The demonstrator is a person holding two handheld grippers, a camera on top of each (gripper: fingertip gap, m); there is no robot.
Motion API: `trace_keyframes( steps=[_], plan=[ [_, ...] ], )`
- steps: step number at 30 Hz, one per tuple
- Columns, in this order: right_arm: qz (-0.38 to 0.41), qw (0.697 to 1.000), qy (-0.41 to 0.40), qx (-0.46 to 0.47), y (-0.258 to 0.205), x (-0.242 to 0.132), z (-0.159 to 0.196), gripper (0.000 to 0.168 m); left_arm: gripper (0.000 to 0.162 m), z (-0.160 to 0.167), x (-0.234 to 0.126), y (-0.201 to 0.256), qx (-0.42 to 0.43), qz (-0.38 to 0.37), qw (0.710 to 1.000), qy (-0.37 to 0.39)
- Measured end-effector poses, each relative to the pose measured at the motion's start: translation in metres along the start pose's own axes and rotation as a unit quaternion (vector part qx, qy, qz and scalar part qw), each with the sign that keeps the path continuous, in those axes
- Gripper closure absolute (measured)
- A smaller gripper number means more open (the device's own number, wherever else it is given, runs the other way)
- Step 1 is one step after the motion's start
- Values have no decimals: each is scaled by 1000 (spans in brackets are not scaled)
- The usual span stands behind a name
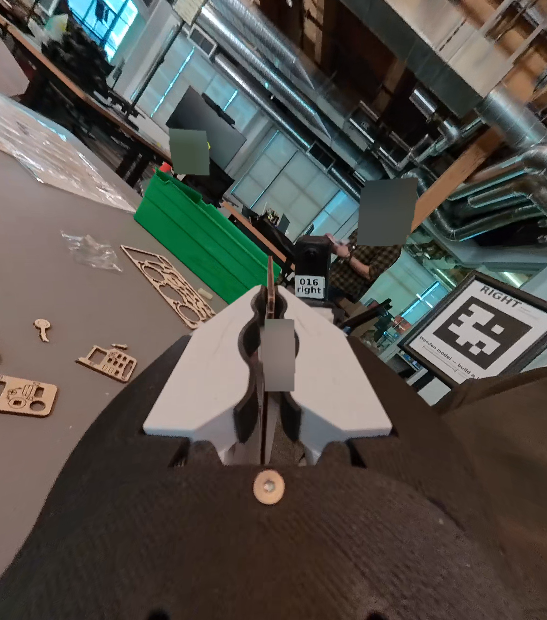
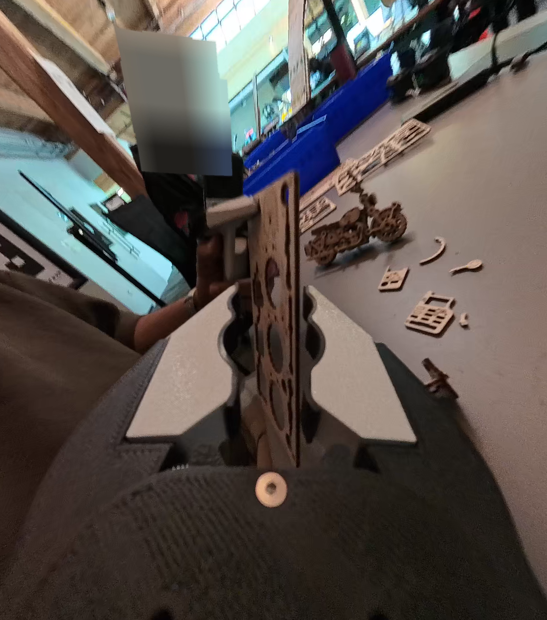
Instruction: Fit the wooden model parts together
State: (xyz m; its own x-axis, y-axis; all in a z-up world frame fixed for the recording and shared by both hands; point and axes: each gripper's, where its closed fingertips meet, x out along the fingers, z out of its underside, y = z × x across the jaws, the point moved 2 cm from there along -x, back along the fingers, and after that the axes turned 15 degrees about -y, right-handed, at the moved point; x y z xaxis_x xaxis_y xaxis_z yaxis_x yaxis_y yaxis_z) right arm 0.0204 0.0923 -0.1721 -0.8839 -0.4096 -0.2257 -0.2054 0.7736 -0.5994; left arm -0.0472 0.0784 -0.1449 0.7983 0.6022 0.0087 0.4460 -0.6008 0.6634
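My left gripper [image 1: 269,302] is shut on a thin wooden sheet [image 1: 270,278], seen edge-on between its white fingers [image 1: 218,362]. The same sheet [image 2: 277,268], full of round cut-outs, stands upright between my right gripper's [image 2: 273,295] spread jaws. A gap shows on its left side and it is close to the right finger [image 2: 342,375]. The left gripper's finger [image 2: 231,214] clamps the sheet's far part. The right gripper's camera housing [image 1: 310,265] shows just beyond the sheet in the left wrist view.
On the grey table [image 1: 47,469] lie loose wooden parts [image 1: 111,364] [image 1: 17,396], an emptied cut-out frame [image 1: 168,288] and a plastic bag [image 1: 91,251]. A built wooden motorcycle [image 2: 355,231], more parts [image 2: 429,313] and sheets [image 2: 382,154] lie farther off. A green bin [image 1: 198,235] and a framed marker sign [image 1: 486,332] stand beyond. The tips of one gripper are about 5 centimeters away from the tips of the other. The built wooden motorcycle [image 2: 355,231] lies around 15 centimeters away from my left fingertips.
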Motion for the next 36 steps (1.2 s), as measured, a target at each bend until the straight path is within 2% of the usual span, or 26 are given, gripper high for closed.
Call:
trace_keyframes(
  steps=[4,8,16,20,36],
  plan=[
    [0,998,61,20,7,-16,-14,131,162,10,5,-6,-9,1,999,-31],
    [14,996,81,30,13,-22,-17,132,162,13,7,-13,-34,7,999,-37],
    [36,999,35,18,15,-6,-6,133,162,13,7,-20,-70,20,997,-34],
    [8,1000,7,19,8,2,2,132,162,12,4,-18,-69,36,996,-37],
    [-3,998,39,42,16,-5,-6,133,162,4,-7,-21,-65,39,997,-22]
  ],
)
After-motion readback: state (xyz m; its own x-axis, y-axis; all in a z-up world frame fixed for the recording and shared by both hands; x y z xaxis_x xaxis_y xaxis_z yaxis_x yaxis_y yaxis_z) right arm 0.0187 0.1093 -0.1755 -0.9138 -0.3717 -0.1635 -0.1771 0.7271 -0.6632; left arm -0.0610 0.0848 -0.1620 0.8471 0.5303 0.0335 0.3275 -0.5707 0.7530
